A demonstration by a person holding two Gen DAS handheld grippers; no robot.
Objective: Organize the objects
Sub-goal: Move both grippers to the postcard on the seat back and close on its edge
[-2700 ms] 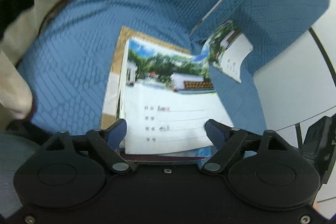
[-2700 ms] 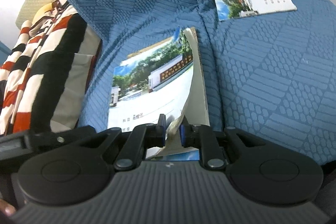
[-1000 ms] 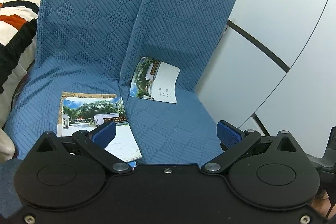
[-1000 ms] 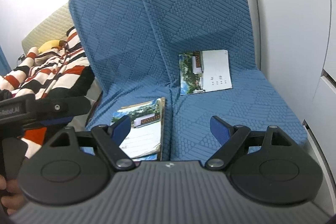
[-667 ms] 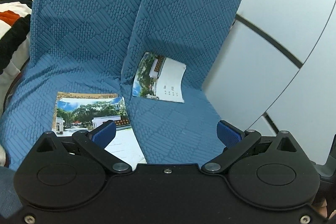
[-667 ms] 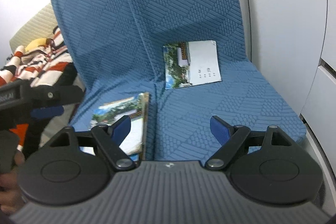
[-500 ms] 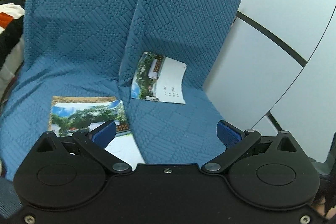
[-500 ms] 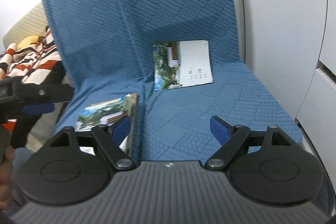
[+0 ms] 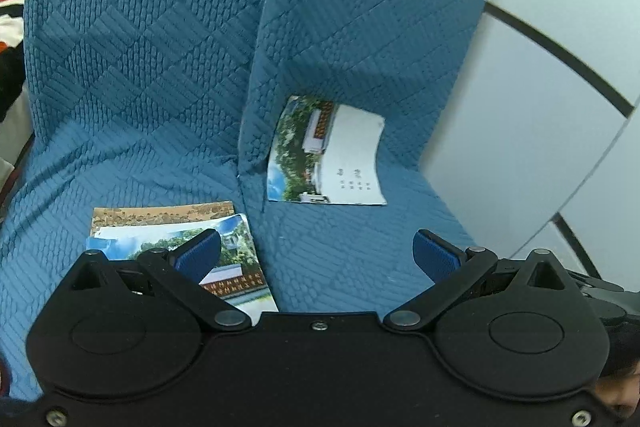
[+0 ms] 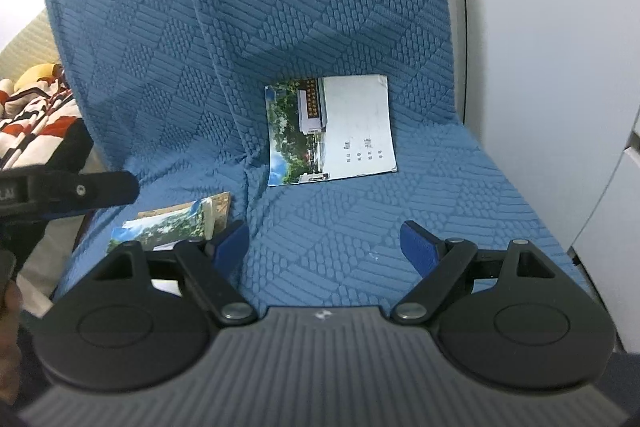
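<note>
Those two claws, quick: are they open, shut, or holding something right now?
Left gripper: open, holding nothing.
Right gripper: open, holding nothing.

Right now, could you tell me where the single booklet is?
The booklet lies alone on the right seat, against its backrest, ahead of both open grippers; the stack sits on the left seat.

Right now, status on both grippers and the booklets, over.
Left gripper and right gripper open, empty. Lone booklet leans against right seat back; booklet stack flat on left seat. Path clear.
</note>
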